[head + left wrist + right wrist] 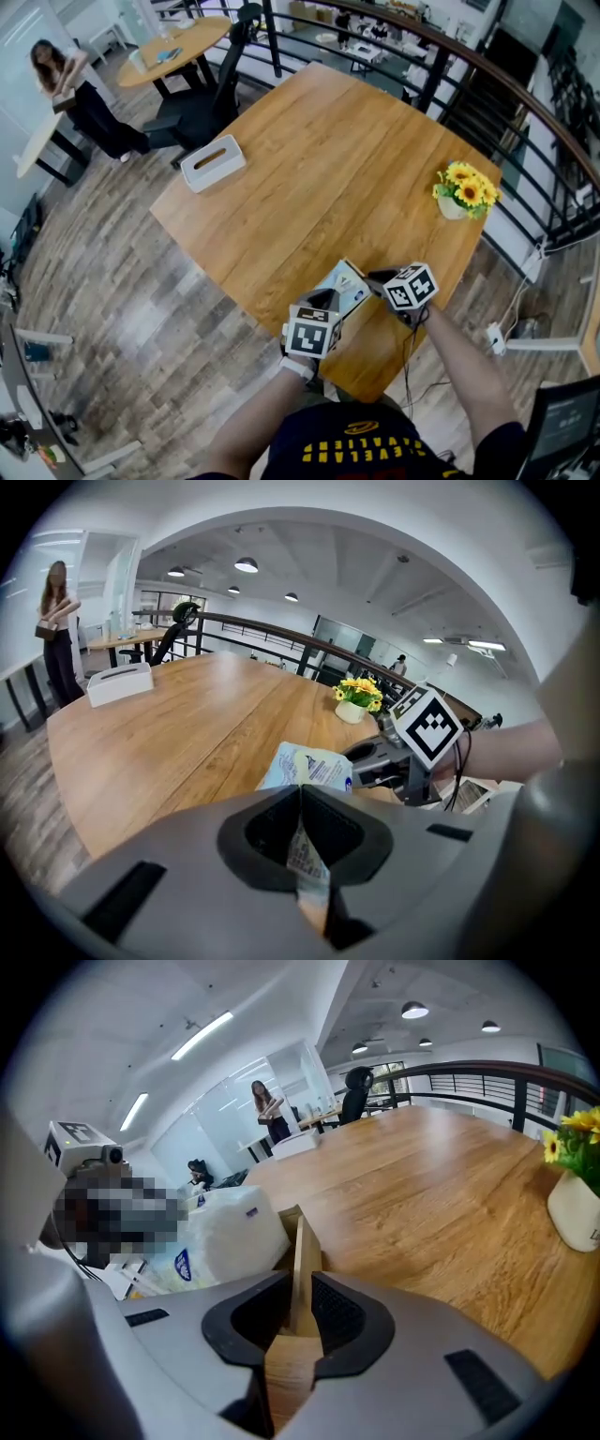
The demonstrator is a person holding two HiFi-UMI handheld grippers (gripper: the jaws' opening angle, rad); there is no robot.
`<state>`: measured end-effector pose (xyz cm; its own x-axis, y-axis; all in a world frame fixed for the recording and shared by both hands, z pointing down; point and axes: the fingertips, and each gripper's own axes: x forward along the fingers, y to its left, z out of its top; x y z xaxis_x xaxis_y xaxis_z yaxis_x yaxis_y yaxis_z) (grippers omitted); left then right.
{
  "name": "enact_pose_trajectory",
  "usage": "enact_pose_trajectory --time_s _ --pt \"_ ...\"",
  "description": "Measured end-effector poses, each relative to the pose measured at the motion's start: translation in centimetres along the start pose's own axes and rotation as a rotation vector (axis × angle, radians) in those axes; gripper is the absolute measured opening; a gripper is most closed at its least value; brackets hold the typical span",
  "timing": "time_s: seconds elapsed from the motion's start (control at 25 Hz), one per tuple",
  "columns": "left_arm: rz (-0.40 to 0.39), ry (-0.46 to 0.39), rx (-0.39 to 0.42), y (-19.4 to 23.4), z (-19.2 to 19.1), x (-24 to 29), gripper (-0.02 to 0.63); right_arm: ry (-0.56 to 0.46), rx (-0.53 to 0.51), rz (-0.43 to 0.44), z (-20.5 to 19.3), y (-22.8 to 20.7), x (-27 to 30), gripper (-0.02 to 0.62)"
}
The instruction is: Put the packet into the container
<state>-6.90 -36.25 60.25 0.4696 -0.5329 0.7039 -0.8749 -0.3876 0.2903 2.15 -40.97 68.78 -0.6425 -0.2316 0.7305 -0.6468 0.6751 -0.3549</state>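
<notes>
1. Near the front edge of the wooden worktop [328, 159], the left claw [330, 300] and the right claw [375, 278] sit close together, with the packet [345, 284] between them.
2. Left claw [302, 803]: clenched on the near edge of the packet [309, 766]; the pale blue-and-white packet runs up and away from the jaws, its far end just beside the right claw's marker cube.
3. Right claw [298, 1288]: clenched on the thin upright wall of a wooden container [302, 1246]; the wall stands straight between the two dark pads.
4. Seen from the right gripper view, the packet [234, 1237] bulges white just left of that gripped wall, against the container's corner; how far it sits inside cannot be told.
5. Further along the worktop, a white tissue box [212, 162] lies near the far left edge; a small pot of yellow flowers [464, 192] stands near the right edge; both are well apart from the claws.
6. Beyond the worktop, a person [66, 84] stands by another table.
</notes>
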Motion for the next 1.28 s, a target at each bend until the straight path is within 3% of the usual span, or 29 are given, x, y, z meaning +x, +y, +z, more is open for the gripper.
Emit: enact_pose_trajectory --time_s 0.36,0.6,0.76,1.0,1.16,1.28 --pt "0.006 0.062 0.218 -1.0 -1.7 2.4 0.012 -0.022 0.149 0.010 -2.0 0.9 -0.8 0.057" --pt "-0.001 0.108 0.288 -1.2 -2.9 3.5 0.012 -0.118 0.294 0.005 -3.2 1.4 -1.7 0.057" --pt "0.018 0.141 0.353 -1.2 -3.8 4.3 0.012 -0.132 0.306 -0.009 -3.5 1.6 -1.8 0.057" --pt "0.021 0.148 0.332 -0.8 -4.5 5.0 0.024 -0.133 0.304 -0.017 -3.4 1.5 -1.8 0.057" --pt "0.027 0.125 0.323 -0.7 -4.3 4.5 0.194 -0.132 0.303 -0.017 -3.5 1.6 -1.9 0.057" --pt "0.005 0.076 0.269 -0.9 -3.4 3.3 0.225 -0.131 0.299 -0.016 -3.5 1.6 -1.9 0.057"
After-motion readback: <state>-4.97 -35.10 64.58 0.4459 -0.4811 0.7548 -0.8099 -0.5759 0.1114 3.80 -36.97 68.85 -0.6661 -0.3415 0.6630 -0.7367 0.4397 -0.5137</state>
